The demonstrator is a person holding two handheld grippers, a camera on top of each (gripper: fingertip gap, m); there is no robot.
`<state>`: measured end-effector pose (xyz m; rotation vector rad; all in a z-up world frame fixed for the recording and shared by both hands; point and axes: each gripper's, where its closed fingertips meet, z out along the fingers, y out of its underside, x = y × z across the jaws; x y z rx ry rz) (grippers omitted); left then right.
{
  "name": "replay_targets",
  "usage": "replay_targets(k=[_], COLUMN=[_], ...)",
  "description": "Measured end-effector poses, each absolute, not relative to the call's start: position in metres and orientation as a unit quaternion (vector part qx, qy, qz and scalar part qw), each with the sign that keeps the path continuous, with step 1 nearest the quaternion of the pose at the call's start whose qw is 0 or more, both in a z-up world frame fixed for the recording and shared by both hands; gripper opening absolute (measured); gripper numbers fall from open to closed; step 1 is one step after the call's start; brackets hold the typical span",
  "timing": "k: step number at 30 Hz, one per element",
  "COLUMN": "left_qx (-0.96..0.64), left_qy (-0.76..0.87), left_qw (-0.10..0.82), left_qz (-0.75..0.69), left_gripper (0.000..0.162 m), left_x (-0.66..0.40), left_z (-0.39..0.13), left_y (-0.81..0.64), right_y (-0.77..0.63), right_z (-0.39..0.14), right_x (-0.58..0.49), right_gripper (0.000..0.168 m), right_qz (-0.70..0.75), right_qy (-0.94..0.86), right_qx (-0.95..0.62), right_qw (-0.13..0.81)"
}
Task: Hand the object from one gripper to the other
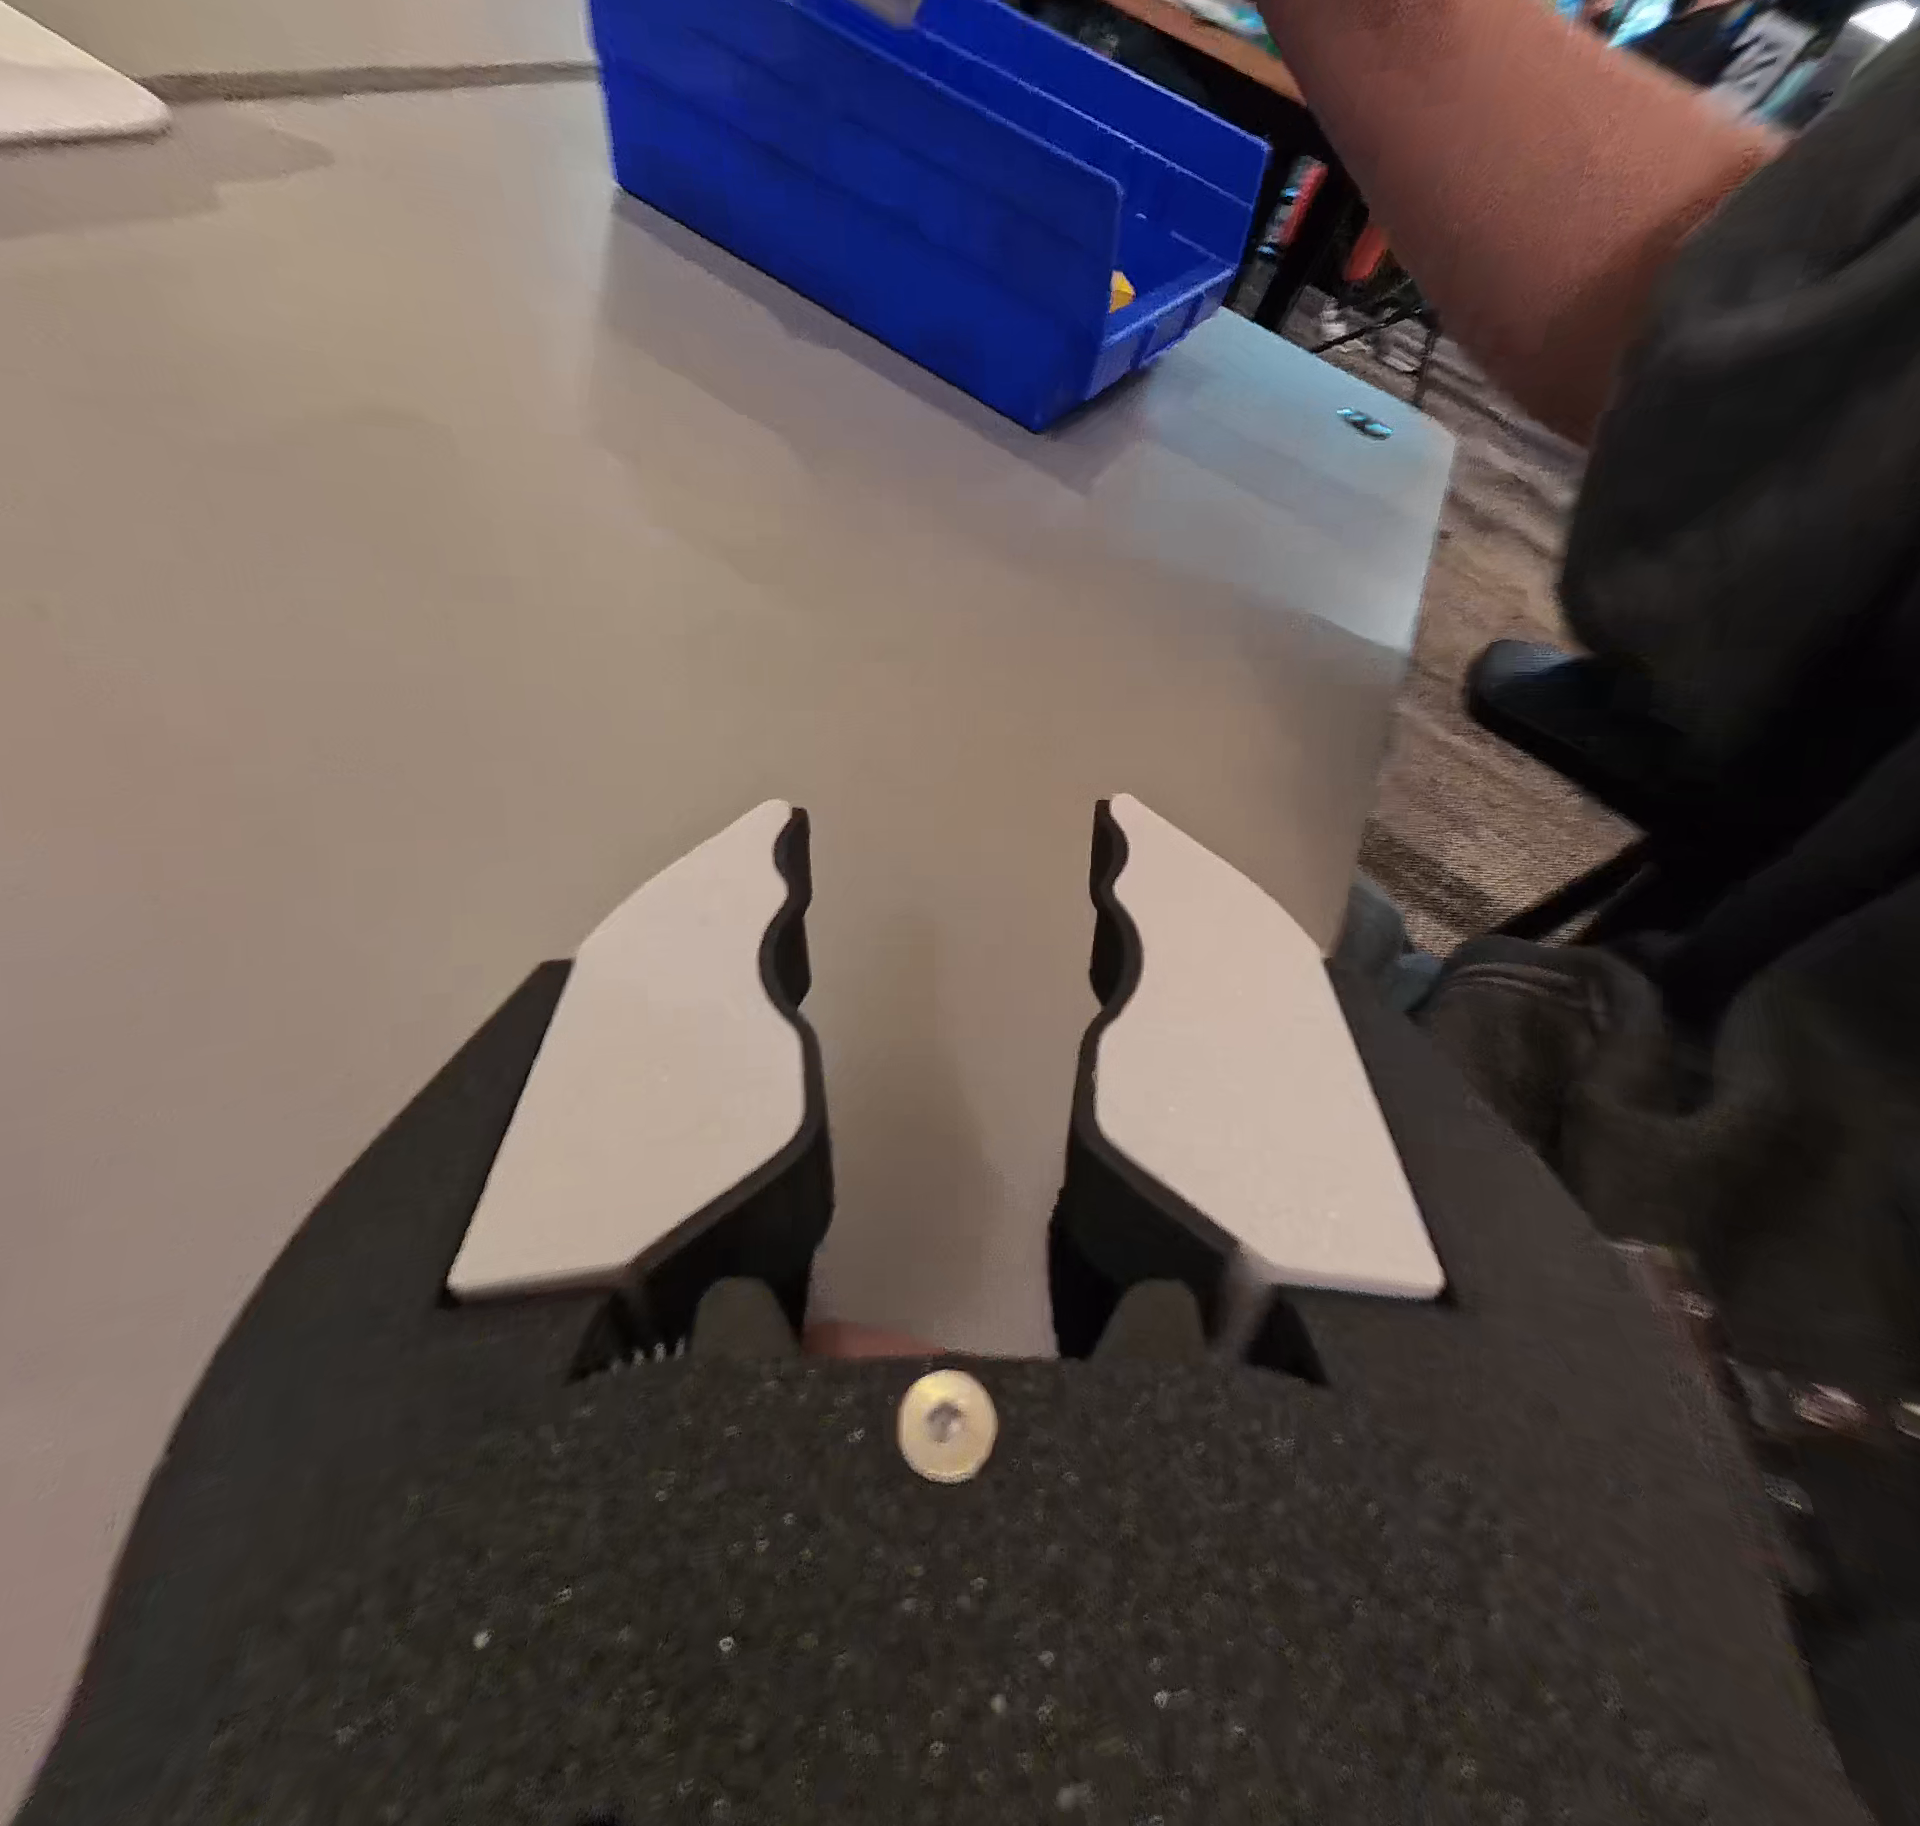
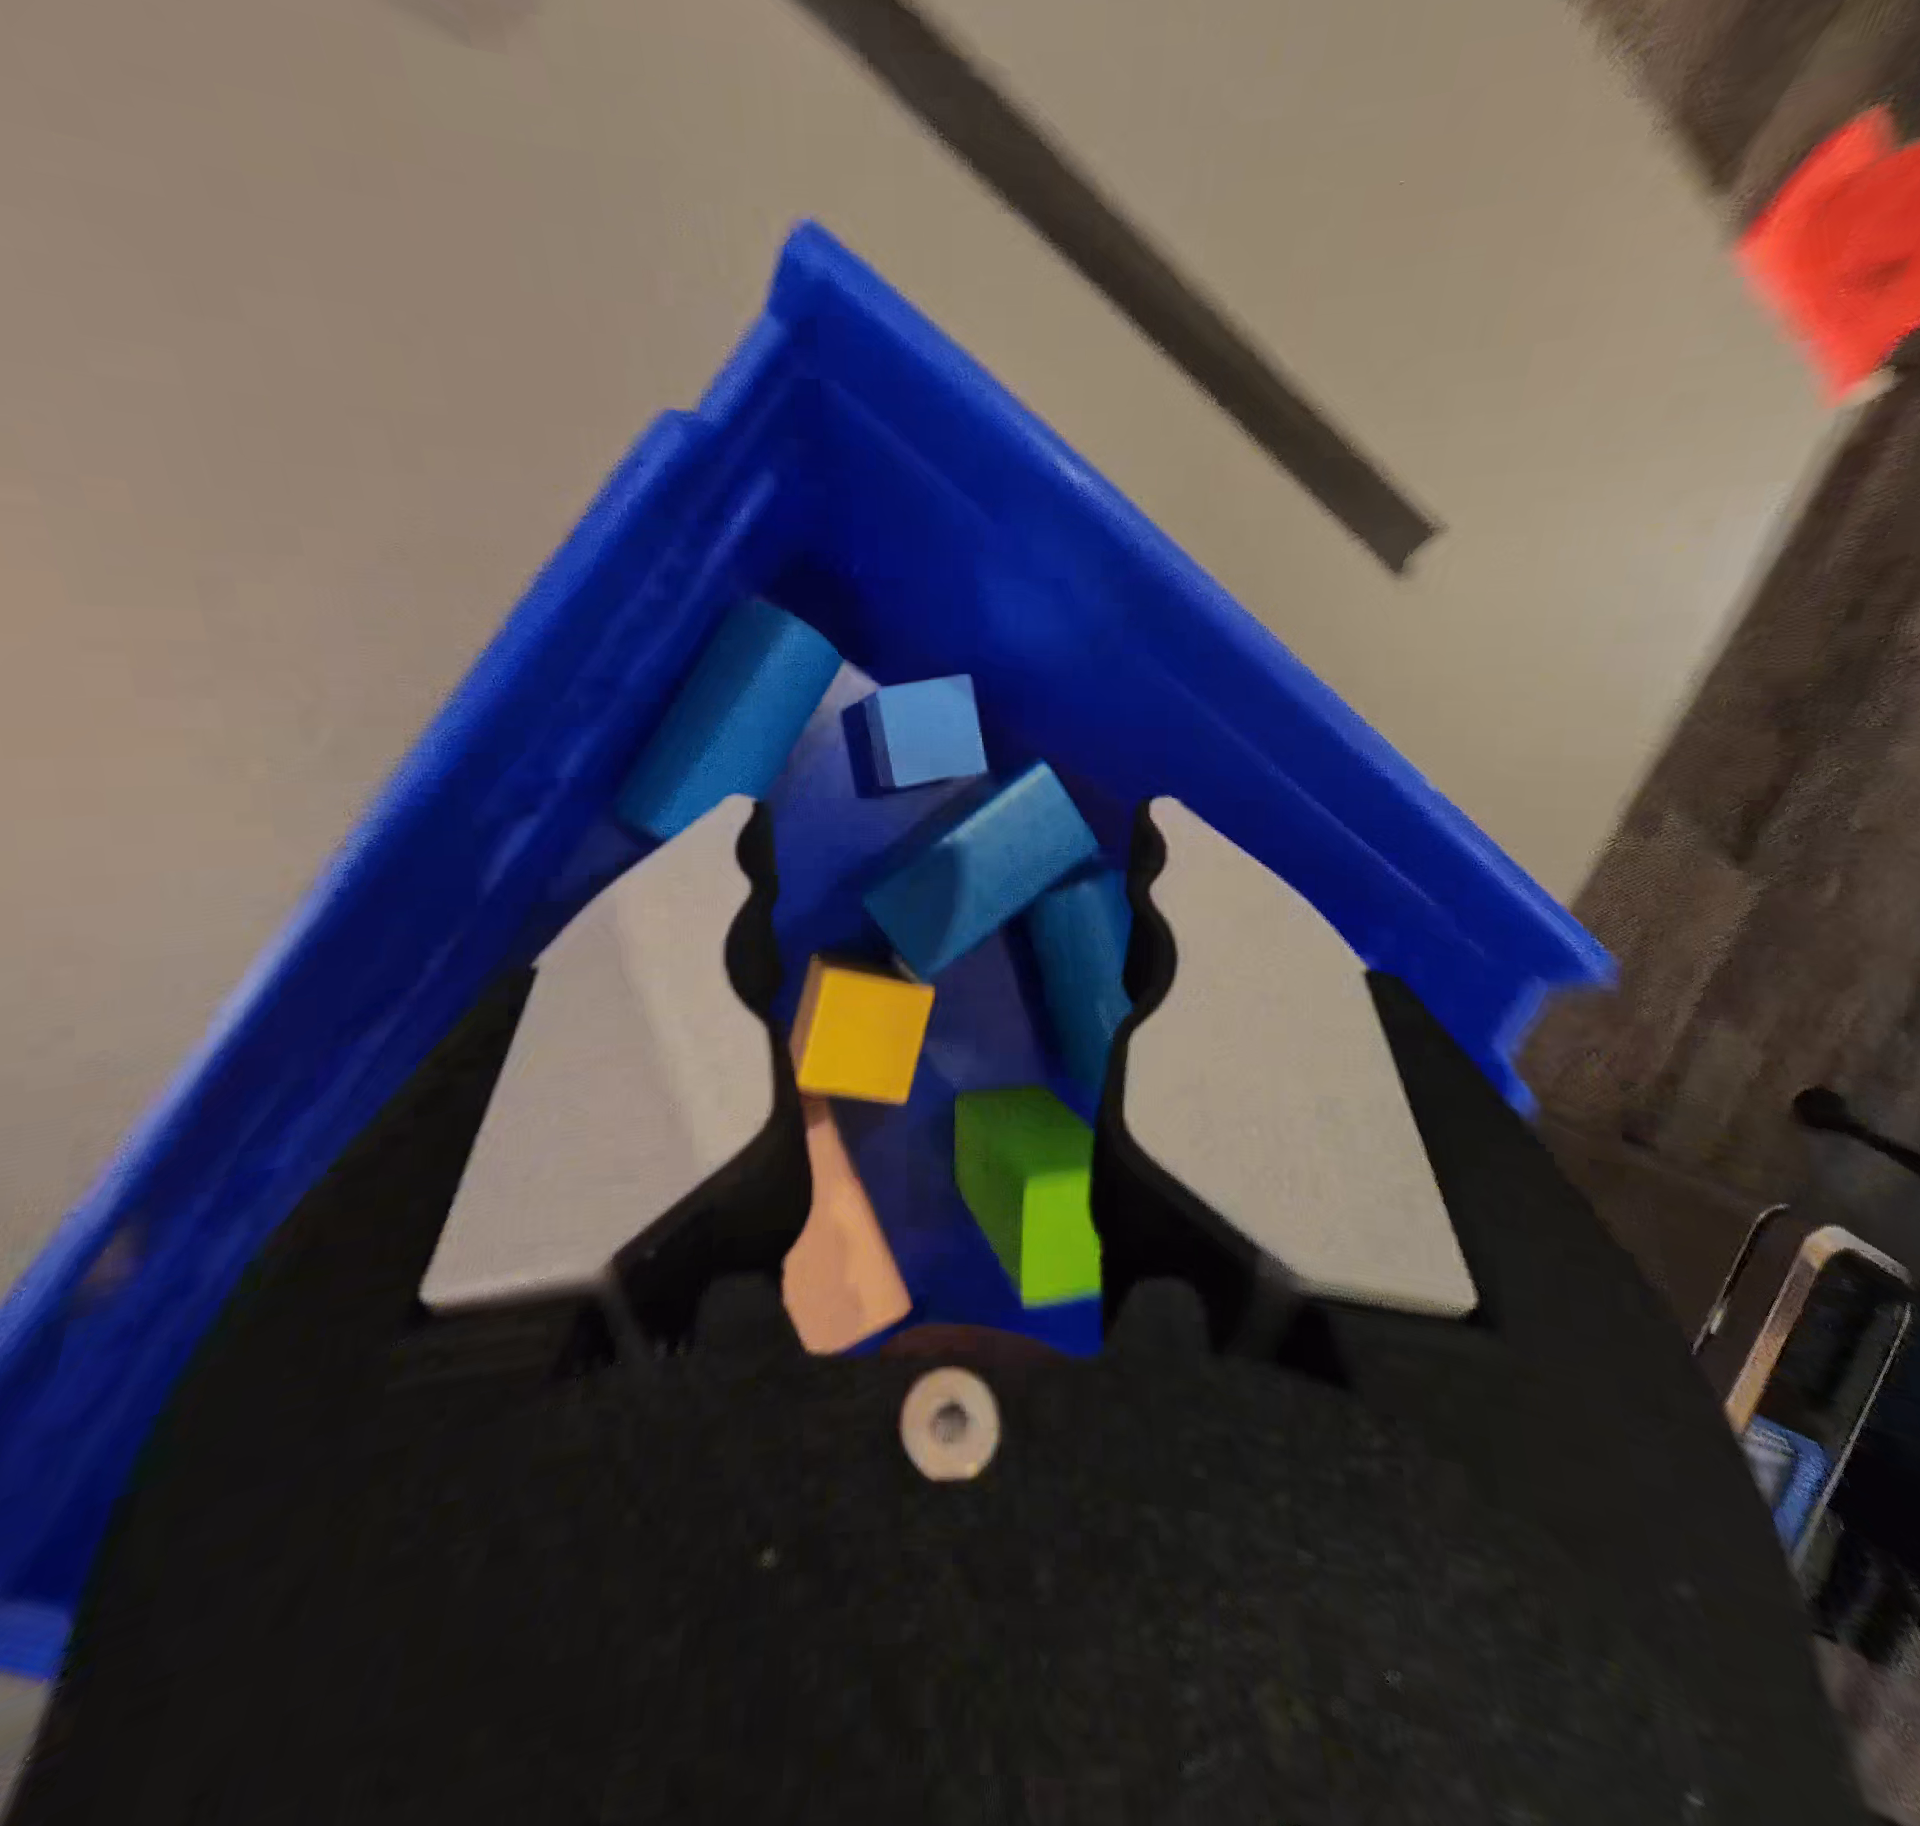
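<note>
Over the blue bin point(image 2: 1039, 571) we hang our right gripper point(image 2: 951, 820), fingers spread w/ nothing held, above the blocks inside: yellow cube point(image 2: 862, 1038), green block point(image 2: 1029, 1194), several blue blocks point(image 2: 977, 872). Our left gripper point(image 1: 948, 815) sits apart over the grey table point(image 1: 416, 529), also spread & empty.

Pale grey worktop point(image 1: 436, 488), smooth and matte, with a dark seam running across behind the blue bin point(image 1: 862, 207). Blue plastic bin standing directly on it, close to the far right edge. A small dark metallic bit point(image 1: 1363, 422) on the surface just right of the bin, near the corner. Well left of the bin, a white flat-edged thing point(image 1: 62, 93), only partly visible.
</note>
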<state>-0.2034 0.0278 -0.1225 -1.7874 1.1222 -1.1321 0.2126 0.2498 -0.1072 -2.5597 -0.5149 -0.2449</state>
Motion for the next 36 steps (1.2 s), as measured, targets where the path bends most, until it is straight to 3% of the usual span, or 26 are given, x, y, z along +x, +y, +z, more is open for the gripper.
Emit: replay_targets(k=[4, 9, 15, 20, 23, 27, 36], left_qx=[-0.693, -0.705, -0.706, -0.748, -0.768, -0.77, -0.742], left_qy=[0.421, 0.445, 0.502, 0.555, 0.579, 0.616, 0.618], left_qw=[0.325, 0.35, 0.359, 0.334, 0.274, 0.125, -0.13], left_qz=[-0.487, -0.427, -0.348, -0.142, -0.004, 0.109, 0.226], left_gripper=[0.052, 0.052, 0.053, 0.049, 0.049, 0.049, 0.05], left_x=[-0.2, -0.204, -0.232, -0.33, -0.389, -0.437, -0.487], left_z=[-0.115, -0.121, -0.101, -0.076, -0.062, -0.079, -0.144], left_y=[0.019, 0.03, 0.038, 0.112, 0.158, 0.191, 0.224], right_y=[0.181, 0.081, 0.01, 0.003, 0.003, 0.003, -0.001], right_z=[-0.044, -0.053, -0.109, -0.132, -0.135, -0.139, -0.144], right_x=[0.18, 0.096, 0.033, 0.011, 0.007, 0.005, 0.005], right_gripper=[0.06, 0.056, 0.055, 0.055, 0.055, 0.055, 0.055], right_qz=[-0.057, 0.097, 0.161, 0.176, 0.156, 0.133, 0.137], right_qy=[-0.123, -0.059, -0.042, -0.082, -0.106, -0.132, -0.144], right_qx=[-0.896, -0.828, -0.822, -0.837, -0.841, -0.847, -0.85], right_qw=[0.422, 0.549, 0.545, 0.512, 0.506, 0.498, 0.488])
